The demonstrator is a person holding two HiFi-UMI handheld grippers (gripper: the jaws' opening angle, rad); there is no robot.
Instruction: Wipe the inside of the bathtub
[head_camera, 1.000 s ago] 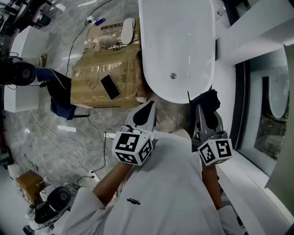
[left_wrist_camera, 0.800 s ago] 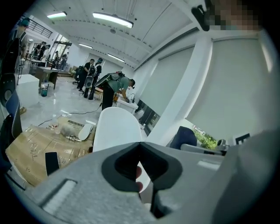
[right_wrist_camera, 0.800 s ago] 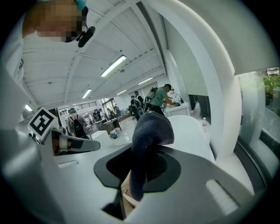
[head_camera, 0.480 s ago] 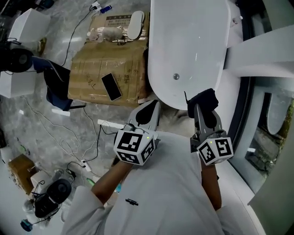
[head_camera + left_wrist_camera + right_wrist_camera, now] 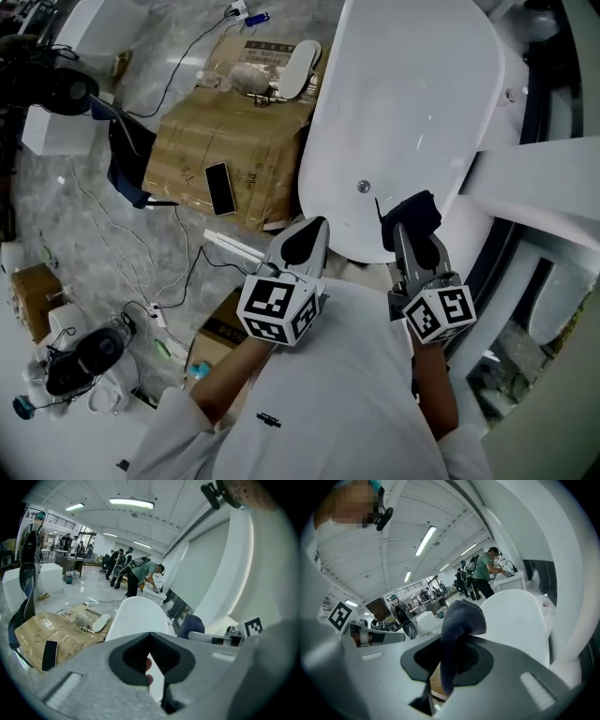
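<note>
Right claw point(image 5: 403, 232) holding a dark cloth point(image 5: 413, 212) at the near end of the bathtub point(image 5: 403, 103).
Right claw is clenched on the cloth, which sits over the bathtub's near rim, close to the drain point(image 5: 364, 187). Left claw point(image 5: 312, 228) is pinched closed on nothing, just outside the rim. Cardboard box point(image 5: 234, 141) with a phone point(image 5: 219, 188) on top stands left of the bathtub.

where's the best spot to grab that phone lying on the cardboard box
Come straight down with the free left hand-held gripper and pinch the phone across its two long edges near mid-length. It lies flat on the cardboard box, so only its narrow width likely fits the jaws.
</note>
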